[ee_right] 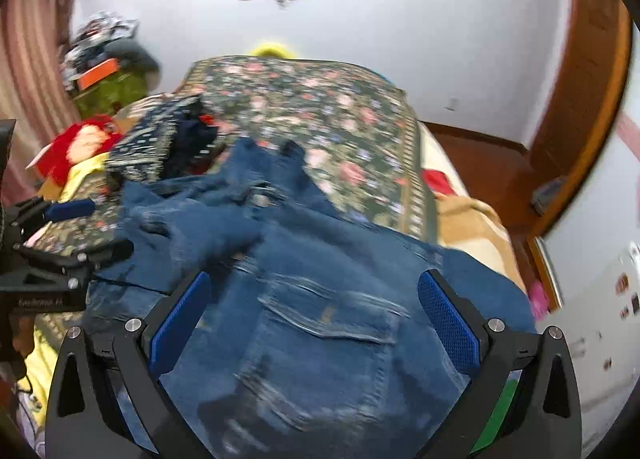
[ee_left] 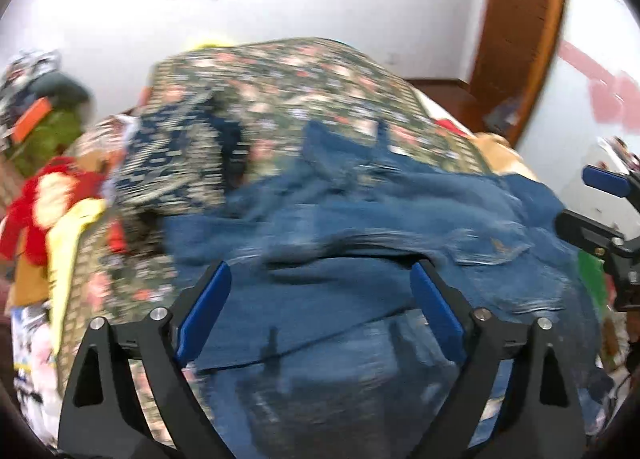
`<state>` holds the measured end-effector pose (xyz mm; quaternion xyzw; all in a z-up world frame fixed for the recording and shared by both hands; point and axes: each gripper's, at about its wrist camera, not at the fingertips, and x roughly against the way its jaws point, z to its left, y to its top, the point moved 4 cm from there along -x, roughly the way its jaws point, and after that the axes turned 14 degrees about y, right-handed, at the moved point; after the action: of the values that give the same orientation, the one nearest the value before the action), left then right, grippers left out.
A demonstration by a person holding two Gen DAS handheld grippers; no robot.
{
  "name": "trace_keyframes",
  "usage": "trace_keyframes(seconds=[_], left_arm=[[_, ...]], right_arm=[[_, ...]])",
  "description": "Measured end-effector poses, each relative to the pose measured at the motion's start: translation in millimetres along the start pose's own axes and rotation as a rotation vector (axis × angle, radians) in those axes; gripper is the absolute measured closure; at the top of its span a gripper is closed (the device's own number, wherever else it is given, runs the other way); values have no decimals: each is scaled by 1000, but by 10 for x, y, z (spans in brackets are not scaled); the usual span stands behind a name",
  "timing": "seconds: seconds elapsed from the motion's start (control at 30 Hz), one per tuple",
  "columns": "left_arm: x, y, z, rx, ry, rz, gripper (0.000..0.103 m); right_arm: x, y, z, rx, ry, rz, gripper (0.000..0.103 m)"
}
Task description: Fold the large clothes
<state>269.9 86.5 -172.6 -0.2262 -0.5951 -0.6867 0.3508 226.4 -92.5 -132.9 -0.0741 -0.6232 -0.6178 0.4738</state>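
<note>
A pair of blue jeans [ee_left: 360, 219] lies rumpled on the floral bedspread [ee_left: 280, 91]; in the right wrist view the jeans [ee_right: 320, 279] show a back pocket facing up. My left gripper [ee_left: 320, 271] is open, its blue pads spread wide just above the denim, holding nothing. My right gripper [ee_right: 314, 279] is open too, hovering over the pocket area. The right gripper also shows in the left wrist view [ee_left: 592, 203] at the right edge, and the left gripper shows in the right wrist view [ee_right: 80, 227] at the left edge.
A dark patterned garment [ee_right: 152, 147] lies on the bed to the left of the jeans. Red and yellow clothes [ee_left: 48, 199] pile at the bed's left edge. A tan blanket [ee_right: 468, 219] lies at the right. A wooden door frame [ee_right: 580, 99] stands beyond.
</note>
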Motion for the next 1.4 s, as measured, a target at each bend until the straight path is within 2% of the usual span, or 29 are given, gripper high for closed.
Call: trace_keyframes(seconds=[0.2, 0.33, 0.43, 0.53, 0.63, 0.7, 0.77, 0.8, 0.9, 0.97, 1.07, 1.17, 1.4], left_arm=[[-192, -321, 665, 105, 114, 66, 8], [-377, -601, 918, 137, 165, 134, 8], [-514, -804, 996, 130, 176, 178, 8], [-685, -994, 1009, 106, 181, 224, 8], [-877, -1158, 998, 84, 191, 277, 8], [-982, -1224, 992, 101, 172, 304, 8], [-1084, -1252, 977, 132, 143, 326, 8], [-1120, -1255, 972, 138, 143, 331, 8], [-1203, -1239, 951, 139, 156, 334, 5], [-1232, -1212, 935, 135, 169, 328, 3], [-1243, -1158, 940, 125, 201, 318, 3], [-1248, -1085, 1055, 160, 215, 309, 3], [-1194, -1008, 1347, 231, 274, 303, 3]], right_arm=[[-410, 177, 476, 87, 109, 49, 0], [-865, 219, 739, 124, 181, 150, 2], [-1200, 219, 847, 113, 215, 241, 3], [-1438, 214, 932, 111, 249, 298, 9], [-1648, 245, 948, 111, 244, 343, 16], [-1798, 240, 919, 77, 261, 383, 27], [-1918, 223, 889, 36, 283, 410, 44], [-1960, 212, 872, 19, 287, 412, 48], [-2012, 196, 892, 7, 300, 401, 61], [-1988, 207, 919, 17, 303, 387, 74], [-1855, 287, 901, 22, 298, 330, 80], [-1602, 439, 801, 19, 265, 239, 83], [-886, 839, 353, -31, 199, 35, 90]])
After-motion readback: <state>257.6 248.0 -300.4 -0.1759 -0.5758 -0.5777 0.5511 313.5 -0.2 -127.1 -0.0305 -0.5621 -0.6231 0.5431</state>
